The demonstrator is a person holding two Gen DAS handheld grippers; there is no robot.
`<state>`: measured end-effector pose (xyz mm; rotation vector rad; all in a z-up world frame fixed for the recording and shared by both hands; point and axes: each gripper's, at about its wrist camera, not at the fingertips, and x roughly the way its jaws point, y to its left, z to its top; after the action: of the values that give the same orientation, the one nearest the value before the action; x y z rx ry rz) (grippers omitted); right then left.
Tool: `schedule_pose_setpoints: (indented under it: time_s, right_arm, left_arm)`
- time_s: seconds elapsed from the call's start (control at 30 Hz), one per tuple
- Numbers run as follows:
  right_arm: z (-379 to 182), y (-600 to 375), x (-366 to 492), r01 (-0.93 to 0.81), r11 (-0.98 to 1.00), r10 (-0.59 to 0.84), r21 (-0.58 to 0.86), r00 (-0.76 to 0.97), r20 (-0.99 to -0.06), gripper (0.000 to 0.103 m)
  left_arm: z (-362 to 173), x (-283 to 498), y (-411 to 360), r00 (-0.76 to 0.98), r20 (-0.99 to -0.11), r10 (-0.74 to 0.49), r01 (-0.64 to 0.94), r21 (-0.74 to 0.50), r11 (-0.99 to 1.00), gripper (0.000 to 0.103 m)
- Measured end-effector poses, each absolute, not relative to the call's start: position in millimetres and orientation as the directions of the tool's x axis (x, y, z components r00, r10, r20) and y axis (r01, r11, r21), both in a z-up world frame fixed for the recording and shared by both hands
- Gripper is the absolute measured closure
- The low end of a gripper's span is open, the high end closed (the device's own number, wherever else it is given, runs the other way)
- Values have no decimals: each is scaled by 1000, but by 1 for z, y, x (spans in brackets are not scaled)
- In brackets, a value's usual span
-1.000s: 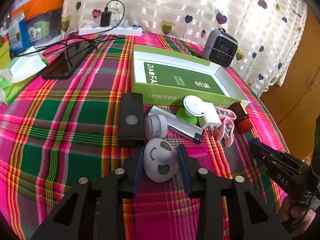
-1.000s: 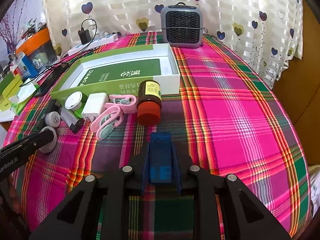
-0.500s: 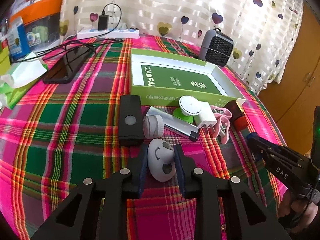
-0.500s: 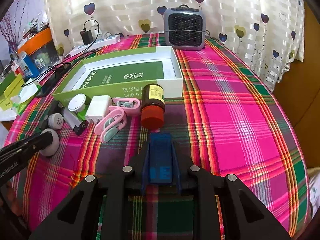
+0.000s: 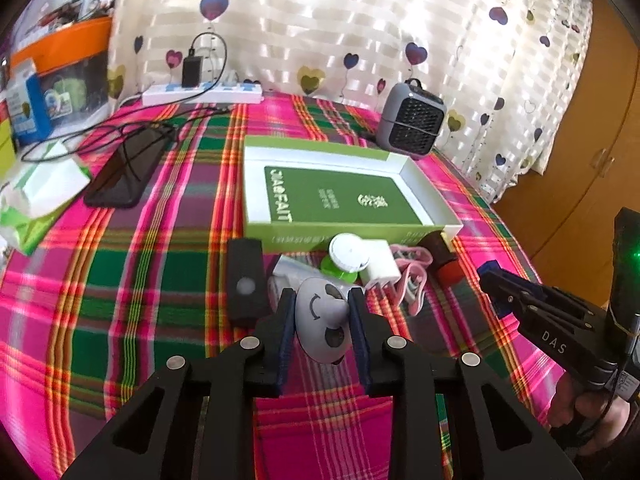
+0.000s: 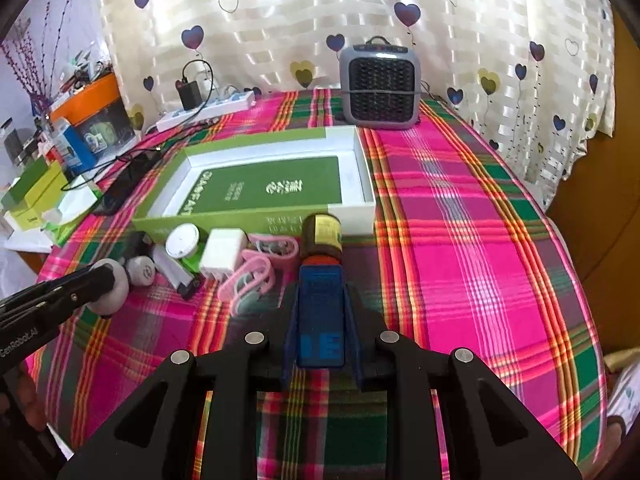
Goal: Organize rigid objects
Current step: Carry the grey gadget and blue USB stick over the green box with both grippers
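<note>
Squeezing a round grey toy with a smiley face [image 5: 322, 322], the left gripper [image 5: 320, 312] has just closed its jaws tight on it, above the checked cloth [image 5: 140, 280]. The right gripper [image 6: 320, 308] has its jaws shut on a small blue box [image 6: 322, 312], near the green tray [image 6: 256, 216]

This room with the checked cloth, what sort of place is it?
Probably a room in someone's home: heart-print curtains, a plaid-covered table with a small heater, and a power strip with a charger plugged in.
</note>
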<state>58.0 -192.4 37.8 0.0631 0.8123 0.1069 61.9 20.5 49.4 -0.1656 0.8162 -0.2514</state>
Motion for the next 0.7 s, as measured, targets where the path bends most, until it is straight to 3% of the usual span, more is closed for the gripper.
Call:
schedule_pose_setpoints:
  time_s: [0.7]
  right_arm:
    - [63,-188,128,-144,981,195,133,671,-716,80]
  left_arm:
    - [63,148,20,628,-711,-316,182,-261,948,78]
